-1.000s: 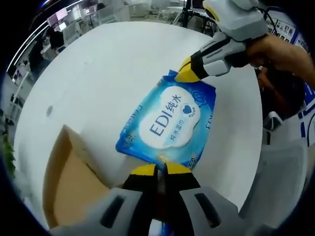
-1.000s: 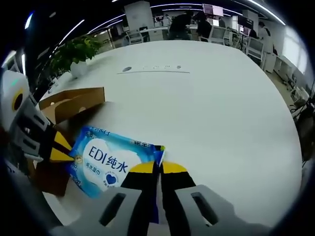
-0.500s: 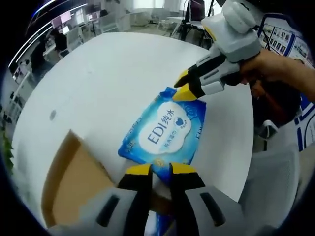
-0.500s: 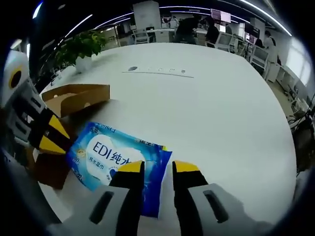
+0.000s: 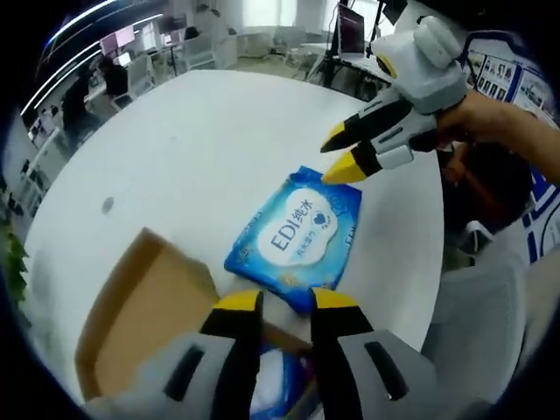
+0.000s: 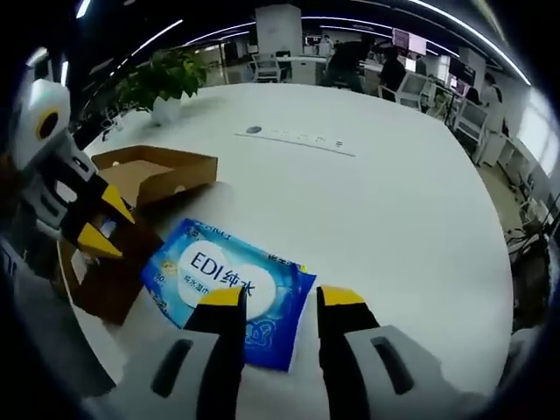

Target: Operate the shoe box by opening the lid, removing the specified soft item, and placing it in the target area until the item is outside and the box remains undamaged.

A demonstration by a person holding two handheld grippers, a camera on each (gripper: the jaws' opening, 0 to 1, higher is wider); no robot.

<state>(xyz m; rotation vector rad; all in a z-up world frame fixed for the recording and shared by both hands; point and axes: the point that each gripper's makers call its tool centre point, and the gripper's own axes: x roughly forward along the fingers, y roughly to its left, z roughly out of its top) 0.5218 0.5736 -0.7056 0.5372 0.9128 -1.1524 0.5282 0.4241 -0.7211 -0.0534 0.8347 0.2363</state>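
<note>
Left tongs: yellow-tipped, jaws parted, gripping nothing; near edge of the left gripper view, tips just short of the wipes pack and above the open shoe box. Seen also at the left of the right gripper view, over the box.

Shoe box: brown cardboard, open, interior exposed; near left in the left gripper view. A blue-and-white item lies inside it below the left tongs; what it is cannot be told. In the right gripper view the box sits left of the pack, lid flap raised.

Wipes pack: soft, flat, blue with a white label reading "EDI"; lies on the white counter, outside the box and just beside it. In the right gripper view the pack lies directly ahead of the tips.

Right tongs: yellow-tipped, jaws apart, empty; tips over the near edge of the pack. In the left gripper view they hang open above the pack's far corner, held by a hand.

Far: potted plant at the counter's far left edge; office desks, chairs and seated people beyond.
</note>
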